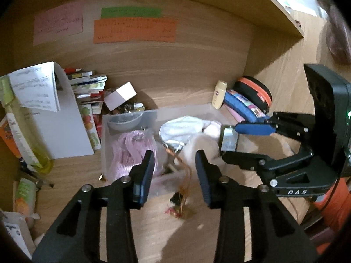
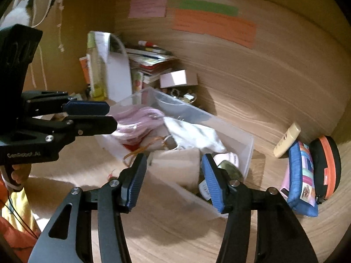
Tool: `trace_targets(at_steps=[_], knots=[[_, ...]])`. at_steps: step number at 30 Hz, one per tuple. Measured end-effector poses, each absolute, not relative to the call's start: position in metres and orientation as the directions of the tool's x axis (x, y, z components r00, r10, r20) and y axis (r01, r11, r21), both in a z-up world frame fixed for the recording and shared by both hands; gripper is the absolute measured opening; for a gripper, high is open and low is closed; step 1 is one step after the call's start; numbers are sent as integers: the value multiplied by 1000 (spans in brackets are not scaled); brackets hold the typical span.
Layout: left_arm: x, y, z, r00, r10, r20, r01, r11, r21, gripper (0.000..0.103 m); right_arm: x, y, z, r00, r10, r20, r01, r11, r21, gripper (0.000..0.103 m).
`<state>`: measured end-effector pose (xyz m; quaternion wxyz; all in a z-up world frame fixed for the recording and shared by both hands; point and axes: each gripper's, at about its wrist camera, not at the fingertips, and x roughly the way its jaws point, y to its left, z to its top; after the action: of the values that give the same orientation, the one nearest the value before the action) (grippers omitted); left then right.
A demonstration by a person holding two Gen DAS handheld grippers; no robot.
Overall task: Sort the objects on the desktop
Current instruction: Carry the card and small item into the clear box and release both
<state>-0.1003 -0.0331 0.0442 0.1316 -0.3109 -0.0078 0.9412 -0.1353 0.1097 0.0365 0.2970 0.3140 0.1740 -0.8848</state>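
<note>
A clear plastic bin (image 1: pixel 129 114) (image 2: pixel 245 151) stands on the wooden desk and holds pink cord (image 1: pixel 129 149) (image 2: pixel 140 120), white cloth (image 1: pixel 184 127) (image 2: pixel 197 135), a grey bowl (image 1: pixel 125 121) and a small jar (image 1: pixel 229 138) (image 2: pixel 230 171). My left gripper (image 1: pixel 174 171) is open and empty above the bin's near edge; it also shows in the right wrist view (image 2: pixel 96 116). My right gripper (image 2: pixel 173 182) is open over the bin's right end; in the left wrist view (image 1: pixel 232 141) its fingers stand around the jar. A small trinket with orange string (image 1: pixel 181 203) lies on the desk.
A cream bottle (image 1: pixel 219 95) (image 2: pixel 287 140), a blue pouch (image 1: pixel 243 107) (image 2: pixel 303 182) and a black-orange case (image 1: pixel 255 92) (image 2: pixel 326 166) lie right of the bin. Stacked books (image 1: pixel 87 83), a white box (image 1: pixel 120 95), papers (image 1: pixel 41 87) and a yellow bottle (image 1: pixel 26 131) crowd the left.
</note>
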Motion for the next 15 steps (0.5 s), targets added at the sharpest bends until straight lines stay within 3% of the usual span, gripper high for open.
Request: trace_targets(at_steps=[3, 8, 12, 15], knots=[[-91, -31, 34, -756, 246, -607, -248, -965, -82, 47, -125, 109, 36, -626, -422, -656, 644, -754, -130, 49], [-93, -21, -4, -679, 243, -693, -262, -962, -80, 48, -112, 112, 32, -617, -429, -660, 654, -746, -126, 49], [-112, -15, -37, -580, 274, -767, -268, -954, -138, 48, -109, 116, 22, -601, -419, -681, 655, -746, -120, 50], [-125, -15, -52, -528, 295, -797, -250, -950, -186, 48, -109, 119, 13, -583, -404, -705, 656, -746, -115, 56]])
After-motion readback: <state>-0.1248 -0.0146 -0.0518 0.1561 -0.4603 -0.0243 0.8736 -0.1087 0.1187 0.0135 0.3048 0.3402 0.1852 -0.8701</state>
